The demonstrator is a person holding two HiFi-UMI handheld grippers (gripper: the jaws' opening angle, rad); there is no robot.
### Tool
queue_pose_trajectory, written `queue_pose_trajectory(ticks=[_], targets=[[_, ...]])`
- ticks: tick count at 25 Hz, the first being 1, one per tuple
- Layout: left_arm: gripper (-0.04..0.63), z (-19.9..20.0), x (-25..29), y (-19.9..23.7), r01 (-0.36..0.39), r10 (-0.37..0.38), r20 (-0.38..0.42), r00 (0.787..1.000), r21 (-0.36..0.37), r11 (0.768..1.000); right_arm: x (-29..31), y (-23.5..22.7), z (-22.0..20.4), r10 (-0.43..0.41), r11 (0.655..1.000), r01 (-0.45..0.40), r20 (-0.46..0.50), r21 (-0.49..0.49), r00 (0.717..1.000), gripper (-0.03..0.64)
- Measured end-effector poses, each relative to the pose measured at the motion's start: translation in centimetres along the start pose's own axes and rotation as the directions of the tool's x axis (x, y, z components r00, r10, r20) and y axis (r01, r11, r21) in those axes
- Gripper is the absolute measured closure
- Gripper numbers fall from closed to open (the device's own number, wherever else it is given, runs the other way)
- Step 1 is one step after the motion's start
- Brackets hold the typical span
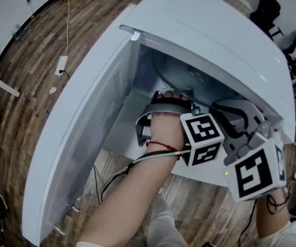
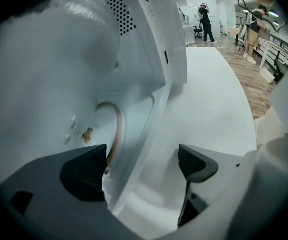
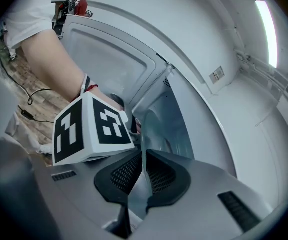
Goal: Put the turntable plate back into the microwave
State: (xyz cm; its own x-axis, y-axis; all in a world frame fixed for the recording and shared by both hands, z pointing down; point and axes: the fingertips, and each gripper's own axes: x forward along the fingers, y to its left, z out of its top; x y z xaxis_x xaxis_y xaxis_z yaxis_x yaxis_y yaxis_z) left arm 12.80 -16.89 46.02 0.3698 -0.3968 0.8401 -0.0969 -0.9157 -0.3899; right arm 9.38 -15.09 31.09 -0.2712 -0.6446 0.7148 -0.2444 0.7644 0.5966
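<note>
**Right claw [image 3: 143,176] pinches the turntable plate [image 3: 139,191] at the microwave [image 1: 215,40] mouth**

Closest under the head camera is the right claw's marker cube [image 1: 256,171], low on the right. The left claw's cube [image 1: 202,138] sits just beside it. The left hand [image 1: 166,120], with a red string [image 1: 161,144] round the wrist, reaches into the open cavity. The door [image 1: 81,127] hangs wide to the left over the wooden floor [image 1: 30,86].

From the left gripper view, the left claw [image 2: 143,164] has its jaws well apart, and no thing is gripped between the pads. It points into the cavity past the front frame. A brownish roller ring [image 2: 116,129] lies on the cavity floor there, with the small drive hub [image 2: 87,134] near its middle. No plate rests on the ring. The white table [image 2: 209,94] stretches off to the right.

From the right gripper view, both dark pads are closed on the glass plate, which stands edge-on between them. The plate runs up from the pads toward the cavity opening. It is held at the mouth, off the ring, with the left claw's cube just to its left.
</note>
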Motion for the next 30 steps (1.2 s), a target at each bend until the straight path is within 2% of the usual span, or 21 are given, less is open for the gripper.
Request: queue_pose_trajectory(ticks=[2, 5, 10, 17, 22, 23, 24, 30], targets=[[0.153, 0.2, 0.0, -0.1, 0.006, -0.006, 0.018, 1.000, 0.019, 1.000, 0.2, -0.2, 0.0, -0.010, 1.000, 0.010, -0.005, 0.011, 1.000, 0.569], [0.138, 0.2, 0.1, 0.1, 0.032, -0.032, 0.043, 0.999, -0.001, 0.999, 0.6, 0.0, 0.2, -0.011, 1.000, 0.011, -0.007, 0.025, 1.000, 0.571], [0.150, 0.1, 0.0, 0.1, 0.000, 0.000, 0.048, 0.999, -0.002, 1.000, 0.8, 0.2, 0.1, -0.014, 1.000, 0.015, -0.030, 0.027, 0.999, 0.571], [0.156, 0.2, -0.2, 0.0, 0.020, -0.018, 0.121, 0.992, -0.013, 1.000, 1.1, 0.9, 0.0, -0.074, 0.996, 0.073, -0.020, -0.042, 0.997, 0.571], [0.175, 0.1, -0.8, -0.3, -0.024, 0.026, 0.180, 0.983, -0.012, 1.000, 2.0, 1.2, -1.7, -0.139, 0.990, 0.140, -0.048, 0.006, 0.989, 0.569], [0.184, 0.1, -0.9, -0.5, -0.028, 0.031, 0.191, 0.981, -0.016, 0.999, 2.3, 1.3, -2.1, -0.140, 0.990, 0.142, -0.064, 0.020, 0.988, 0.569], [0.229, 0.1, -0.9, -0.6, -0.026, 0.031, 0.201, 0.979, -0.023, 0.999, 2.7, 1.3, -2.4, -0.138, 0.990, 0.141, -0.075, 0.030, 0.988, 0.569], [0.225, 0.2, -0.9, -0.8, -0.018, 0.024, 0.232, 0.972, -0.031, 0.999, 4.0, 1.2, -2.3, -0.110, 0.994, 0.111, -0.087, 0.006, 0.990, 0.569]])
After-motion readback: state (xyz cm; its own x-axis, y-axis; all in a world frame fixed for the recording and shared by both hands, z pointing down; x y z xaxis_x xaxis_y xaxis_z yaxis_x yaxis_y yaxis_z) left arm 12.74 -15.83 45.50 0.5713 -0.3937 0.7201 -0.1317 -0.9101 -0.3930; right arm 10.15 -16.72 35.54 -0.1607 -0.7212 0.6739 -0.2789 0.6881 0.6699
